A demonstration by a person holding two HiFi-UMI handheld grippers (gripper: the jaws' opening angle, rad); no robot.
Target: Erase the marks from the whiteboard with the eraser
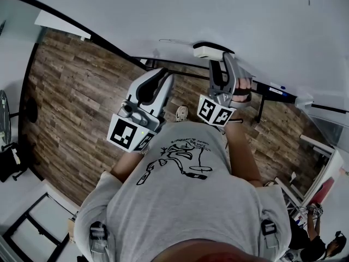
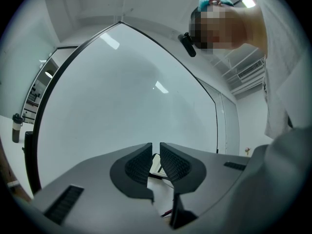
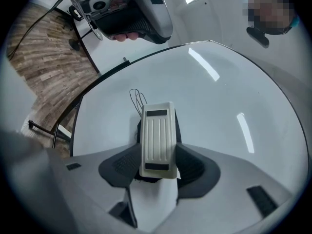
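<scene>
The whiteboard (image 1: 163, 10) fills the top of the head view. A thin scribbled mark (image 1: 175, 40) lies on it just left of the white eraser (image 1: 209, 51). My right gripper (image 1: 216, 59) is shut on the eraser, which rests against the board. In the right gripper view the ribbed eraser (image 3: 157, 138) sits between the jaws, with the looped mark (image 3: 136, 98) just beyond its far end on the whiteboard (image 3: 219, 106). My left gripper (image 1: 162, 75) hangs lower left of the mark, off the board. Its jaws (image 2: 155, 149) stand almost together with nothing between them, facing the whiteboard (image 2: 126, 96).
Below the board runs its black frame and a tray (image 1: 275, 90) with markers. Wooden floor (image 1: 71, 102) spreads at the left, and a shoe (image 1: 181, 112) shows between the grippers. A person (image 1: 319, 239) stands at the bottom right near white furniture.
</scene>
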